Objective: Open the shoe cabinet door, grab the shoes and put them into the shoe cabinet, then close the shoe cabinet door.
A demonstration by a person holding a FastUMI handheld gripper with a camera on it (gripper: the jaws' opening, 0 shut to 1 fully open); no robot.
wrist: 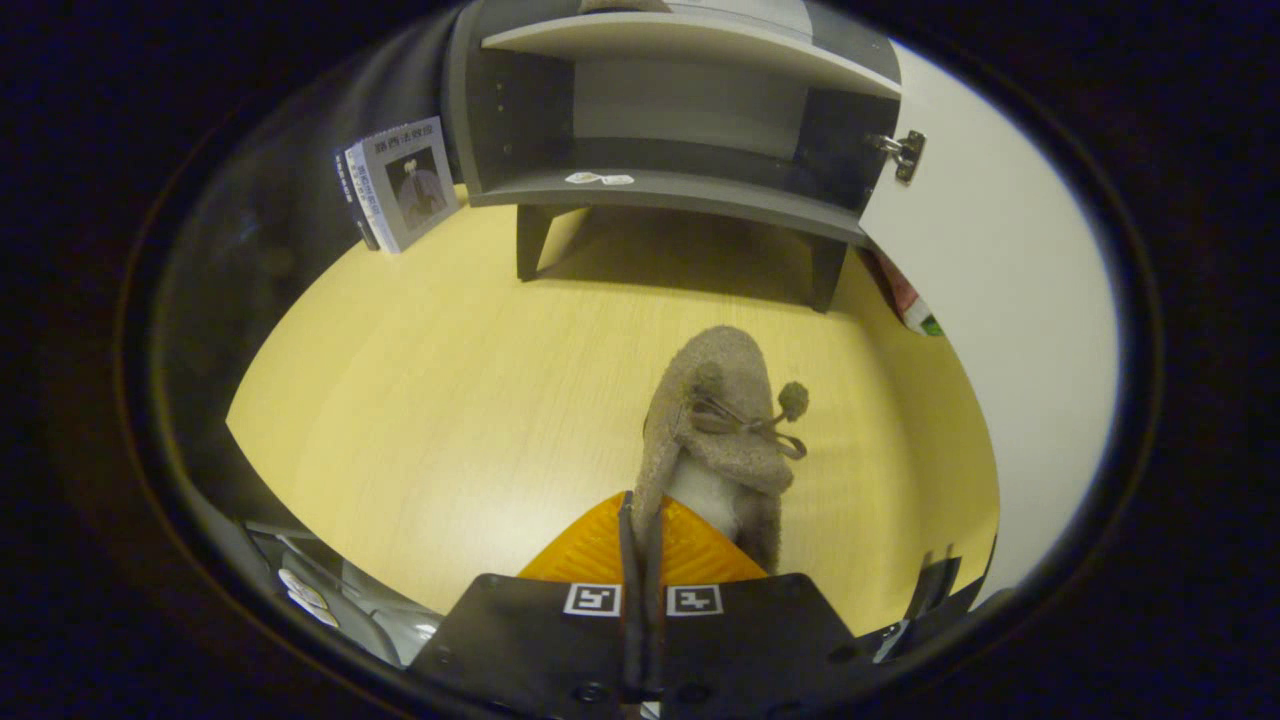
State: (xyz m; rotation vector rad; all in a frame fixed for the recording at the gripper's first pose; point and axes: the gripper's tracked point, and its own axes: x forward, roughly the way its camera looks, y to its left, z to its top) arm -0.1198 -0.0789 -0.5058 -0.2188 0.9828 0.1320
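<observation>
Gripper view. Claw [640, 535] closed down on the shoe [722, 420], both fingers [600, 548] pressed together on the near edge of the shoe's collar, hardly any gap between them. Shoe: a grey-brown fuzzy slipper with a pale lining and a cord tie ending in small pompoms, held at its heel end, toe pointing away from the claw toward the shoe cabinet [680, 120]. Extends just ahead of the fingertips, leaning slightly right of the claw's centre line. Not possible to tell whether the sole touches the counter [450, 400] or hangs just above it.

Beyond the shoe, well apart from it: the shoe cabinet, dark grey, standing on short legs at the far side of the pale wood counter. Shoe cabinet door [990, 300] swung open to the right of the cabinet, its light inner face turned toward the claw, a metal hinge [905, 152] at the upper inner corner. Lower compartment open to view, two small white stickers [600, 179] on its floor near the front lip. A shelf [690, 45] above the compartment.

Left of the cabinet: a book [405, 185] propped upright, cover facing the claw.
</observation>
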